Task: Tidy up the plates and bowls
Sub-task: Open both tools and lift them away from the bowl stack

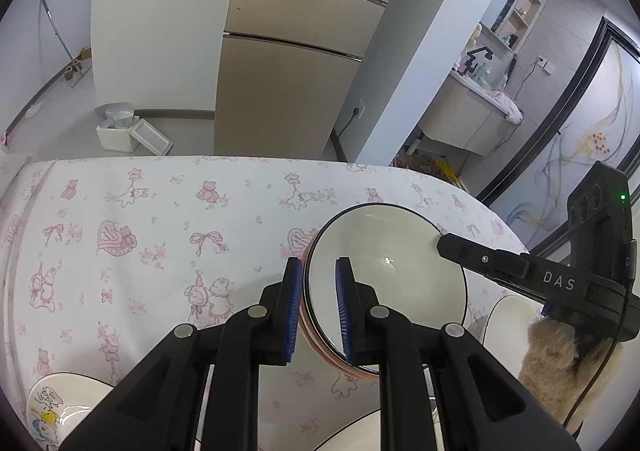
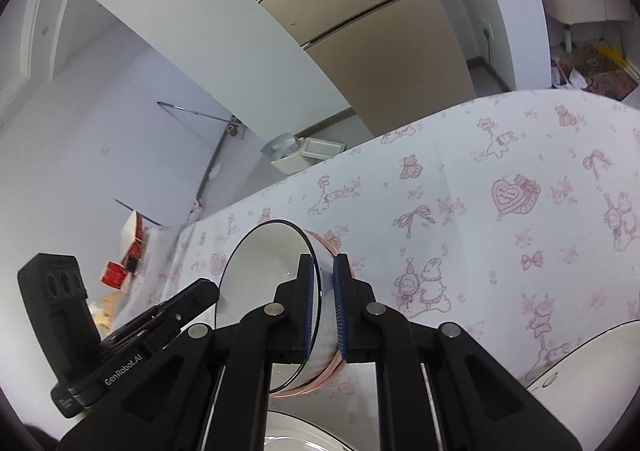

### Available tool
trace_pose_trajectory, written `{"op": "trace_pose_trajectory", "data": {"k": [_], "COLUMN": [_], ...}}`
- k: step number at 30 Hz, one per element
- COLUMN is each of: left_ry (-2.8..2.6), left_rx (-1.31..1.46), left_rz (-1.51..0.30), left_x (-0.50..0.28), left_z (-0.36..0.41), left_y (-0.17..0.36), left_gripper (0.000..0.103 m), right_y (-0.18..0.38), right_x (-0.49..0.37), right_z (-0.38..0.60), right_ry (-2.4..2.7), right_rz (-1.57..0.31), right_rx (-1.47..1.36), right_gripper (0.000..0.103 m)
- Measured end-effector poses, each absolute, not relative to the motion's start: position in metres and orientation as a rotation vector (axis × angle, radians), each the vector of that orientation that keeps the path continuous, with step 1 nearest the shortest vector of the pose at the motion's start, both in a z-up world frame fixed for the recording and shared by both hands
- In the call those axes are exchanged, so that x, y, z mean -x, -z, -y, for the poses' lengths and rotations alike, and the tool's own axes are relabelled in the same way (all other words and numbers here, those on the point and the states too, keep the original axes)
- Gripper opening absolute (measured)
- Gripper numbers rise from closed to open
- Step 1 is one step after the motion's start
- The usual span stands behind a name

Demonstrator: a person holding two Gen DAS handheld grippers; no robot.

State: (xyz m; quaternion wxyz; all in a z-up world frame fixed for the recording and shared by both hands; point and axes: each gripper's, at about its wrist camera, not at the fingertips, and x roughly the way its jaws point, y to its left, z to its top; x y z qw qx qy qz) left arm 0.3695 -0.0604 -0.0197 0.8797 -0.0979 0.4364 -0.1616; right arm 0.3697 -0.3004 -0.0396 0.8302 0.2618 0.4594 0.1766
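Observation:
A white bowl (image 1: 384, 251) with a black rim and pink stripes outside hangs between both grippers, over the pink-patterned tablecloth (image 1: 160, 219). My left gripper (image 1: 319, 311) is shut on its left rim, blue pads on either side of the wall. My right gripper (image 2: 323, 303) is shut on the opposite rim of the same bowl (image 2: 260, 283). The right gripper's black tip (image 1: 444, 245) shows at the bowl's far edge in the left wrist view. In the right wrist view the left gripper's tip (image 2: 214, 291) touches the other edge.
A cartoon-printed plate (image 1: 60, 407) lies at the near left of the table. White plates with black rims lie under the grippers (image 1: 360, 431) (image 2: 304, 435) and at the right (image 1: 508, 315) (image 2: 592, 355). A furry sleeve (image 1: 552, 355) is at the right. Beyond the table stands a beige fridge (image 1: 288, 71).

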Motion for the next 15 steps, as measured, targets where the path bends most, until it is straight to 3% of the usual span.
{"op": "trace_pose_trajectory", "data": {"k": [12, 14, 15], "left_ry": [0.333, 0.313, 0.295], "left_rx": [0.158, 0.133, 0.118], "left_rz": [-0.695, -0.649, -0.618], "left_x": [-0.329, -0.318, -0.31], "left_z": [0.06, 0.061, 0.061], "left_y": [-0.047, -0.062, -0.071], "left_gripper": [0.017, 0.025, 0.044], "right_y": [-0.038, -0.054, -0.061], "right_x": [-0.329, -0.318, -0.312], "right_z": [0.286, 0.286, 0.287], "right_ry": [-0.308, -0.269, -0.259], "right_rz": [-0.731, -0.676, -0.65], "right_rx": [-0.342, -0.301, -0.296], "right_gripper": [0.013, 0.025, 0.034]}}
